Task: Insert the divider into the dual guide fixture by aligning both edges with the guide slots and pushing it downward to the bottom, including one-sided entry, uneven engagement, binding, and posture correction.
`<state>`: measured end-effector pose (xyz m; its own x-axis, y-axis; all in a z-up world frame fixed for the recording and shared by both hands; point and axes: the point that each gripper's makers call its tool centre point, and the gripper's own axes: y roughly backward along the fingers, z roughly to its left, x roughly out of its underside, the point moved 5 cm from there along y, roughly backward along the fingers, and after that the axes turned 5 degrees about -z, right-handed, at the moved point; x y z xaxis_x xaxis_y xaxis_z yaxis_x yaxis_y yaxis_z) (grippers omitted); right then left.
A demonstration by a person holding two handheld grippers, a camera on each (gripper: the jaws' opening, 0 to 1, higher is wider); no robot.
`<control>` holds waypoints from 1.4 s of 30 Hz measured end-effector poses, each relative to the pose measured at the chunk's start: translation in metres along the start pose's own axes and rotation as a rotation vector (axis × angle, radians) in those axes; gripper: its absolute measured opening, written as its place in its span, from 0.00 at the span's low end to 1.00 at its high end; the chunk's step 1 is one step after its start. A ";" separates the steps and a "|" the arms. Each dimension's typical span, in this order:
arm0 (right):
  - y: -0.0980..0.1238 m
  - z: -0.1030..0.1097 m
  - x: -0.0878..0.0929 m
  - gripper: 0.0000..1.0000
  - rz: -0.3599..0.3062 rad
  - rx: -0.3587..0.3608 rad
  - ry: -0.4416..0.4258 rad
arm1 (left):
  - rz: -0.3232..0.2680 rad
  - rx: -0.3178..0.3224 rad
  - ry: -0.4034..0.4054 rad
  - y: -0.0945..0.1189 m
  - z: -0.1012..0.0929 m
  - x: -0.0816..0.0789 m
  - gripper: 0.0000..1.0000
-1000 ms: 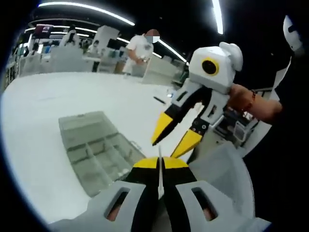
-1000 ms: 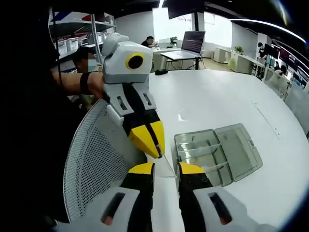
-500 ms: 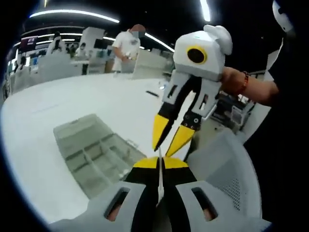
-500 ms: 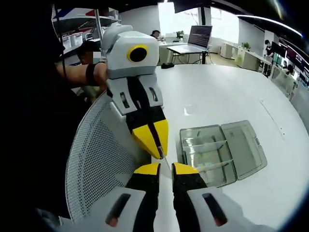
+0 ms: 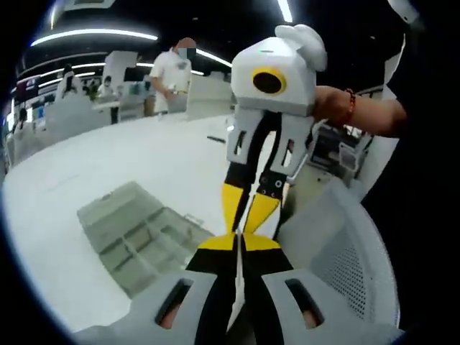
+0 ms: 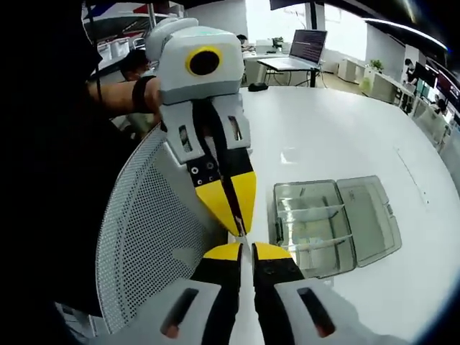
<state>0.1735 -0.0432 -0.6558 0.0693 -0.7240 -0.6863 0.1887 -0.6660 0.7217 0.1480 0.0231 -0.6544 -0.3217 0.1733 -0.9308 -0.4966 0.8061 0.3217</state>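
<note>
Both grippers are drawing closer together than a second ago, and the jaws of the right gripper (image 6: 239,249), which were apart then, are now closing to a thin gap around the edge of the divider (image 5: 238,277). In the left gripper view, the left gripper (image 5: 238,241) is holding the divider, a thin pale sheet seen edge-on, pinched between its black and yellow jaws, while the right gripper (image 5: 245,213) is coming down from above with its yellow tips meeting the sheet's upper end just past the left jaw tips. In the right gripper view, the left gripper (image 6: 234,223) is pointing down at the right jaw tips, its own jaws pressed together, and the sheet itself is too thin to make out clearly between them.

A clear plastic box (image 6: 332,224), with its lid (image 6: 369,219) lying open flat beside it, is sitting on the white table (image 6: 338,136), well apart from the grippers; the divider is being held in the air above the table edge, not in the box. A white mesh chair back (image 6: 147,237) is standing just beside the grippers. A person in a white shirt (image 5: 171,72) is standing far behind the table.
</note>
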 end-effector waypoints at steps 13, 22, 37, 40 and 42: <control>0.006 0.001 -0.006 0.00 -0.012 -0.023 0.021 | -0.005 -0.001 -0.025 -0.001 0.000 0.000 0.01; 0.009 0.004 -0.011 0.00 0.016 -0.014 0.061 | -0.019 -0.005 -0.014 0.001 0.002 -0.002 0.04; 0.015 -0.003 -0.008 0.00 0.081 0.049 0.082 | -0.042 -0.093 0.002 0.012 0.016 0.002 0.21; 0.016 -0.007 -0.008 0.00 0.091 0.065 0.074 | -0.040 -0.099 0.010 0.016 0.017 0.004 0.23; 0.016 -0.009 -0.008 0.00 0.096 0.070 0.068 | -0.038 -0.100 0.012 0.018 0.018 0.006 0.24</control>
<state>0.1843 -0.0464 -0.6397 0.1500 -0.7730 -0.6164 0.1089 -0.6067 0.7874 0.1516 0.0489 -0.6570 -0.3110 0.1363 -0.9406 -0.5866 0.7512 0.3027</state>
